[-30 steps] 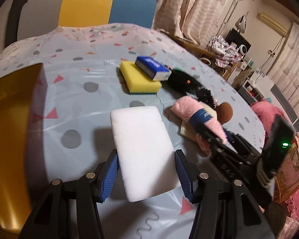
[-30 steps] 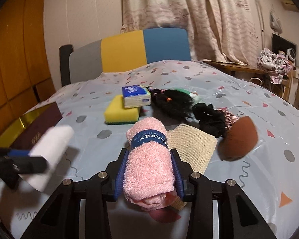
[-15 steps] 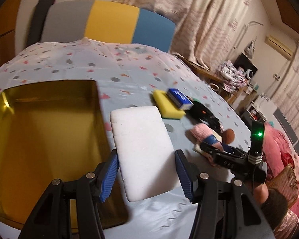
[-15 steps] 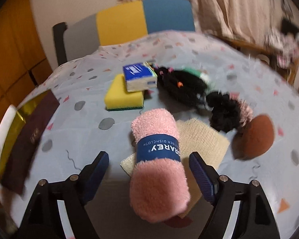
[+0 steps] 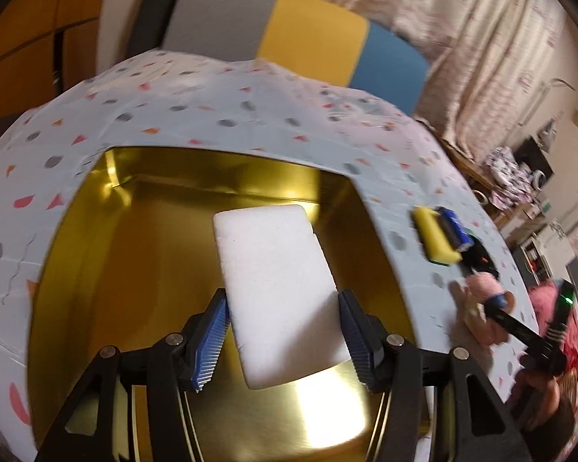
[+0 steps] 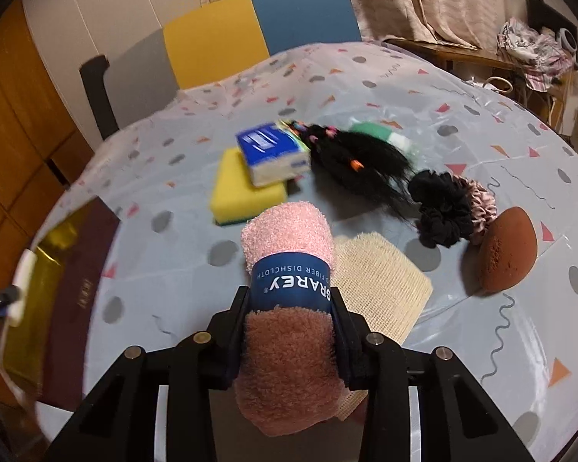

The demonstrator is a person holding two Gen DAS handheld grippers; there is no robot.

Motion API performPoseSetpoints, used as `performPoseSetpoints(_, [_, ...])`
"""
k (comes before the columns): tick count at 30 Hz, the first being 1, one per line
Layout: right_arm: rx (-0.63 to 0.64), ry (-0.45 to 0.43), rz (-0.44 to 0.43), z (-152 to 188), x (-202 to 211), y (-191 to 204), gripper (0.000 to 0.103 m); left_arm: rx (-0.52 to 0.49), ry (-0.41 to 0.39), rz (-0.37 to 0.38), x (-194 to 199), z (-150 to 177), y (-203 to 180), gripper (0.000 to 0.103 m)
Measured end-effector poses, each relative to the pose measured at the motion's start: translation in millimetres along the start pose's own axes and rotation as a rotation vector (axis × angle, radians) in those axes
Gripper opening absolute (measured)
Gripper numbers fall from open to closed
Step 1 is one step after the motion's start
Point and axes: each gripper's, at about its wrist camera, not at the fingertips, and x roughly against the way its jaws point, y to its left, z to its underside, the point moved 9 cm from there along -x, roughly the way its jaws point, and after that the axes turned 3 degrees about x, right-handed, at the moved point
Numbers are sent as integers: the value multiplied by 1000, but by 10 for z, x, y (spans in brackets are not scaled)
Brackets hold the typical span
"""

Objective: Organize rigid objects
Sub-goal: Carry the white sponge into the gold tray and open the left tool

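Gold-lined rectangular tin box point(image 5: 96, 269), open at the near left edge of the patterned light-blue tablecloth point(image 6: 462, 146): over its interior hangs a white rectangular foam block point(image 5: 277, 288), pinched at its near end between the blue pads of the left gripper point(image 5: 283, 337). Right gripper point(image 6: 291, 331), to the right of the box: closed on a rolled pink terry dishcloth with blue paper band point(image 6: 289, 269). Beyond the box's right side lie a yellow sponge point(image 6: 242, 192) bearing a blue tissue pack point(image 6: 273, 154), black hairpiece point(image 6: 362, 165), black scrunchie point(image 6: 443, 208), beige mesh cloth point(image 6: 381, 288) and brown teardrop sponge point(image 6: 506, 250).
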Motion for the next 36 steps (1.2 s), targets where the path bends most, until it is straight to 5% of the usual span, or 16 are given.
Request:
performPoseSetpoints(16, [17, -19, -101, -25, 176, 576, 39, 59, 54, -205, -389, -399, 878, 59])
performPoseSetpoints(23, [41, -25, -122, -28, 217, 757, 39, 71, -9, -268, -312, -544, 1011, 72])
performPoseSetpoints(28, [59, -20, -156, -19, 213, 955, 39, 87, -60, -265, -170, -584, 1057, 82])
performPoseSetpoints(36, [110, -8, -261, -57, 243, 1450, 39, 190, -109, -91, 176, -243, 821, 80])
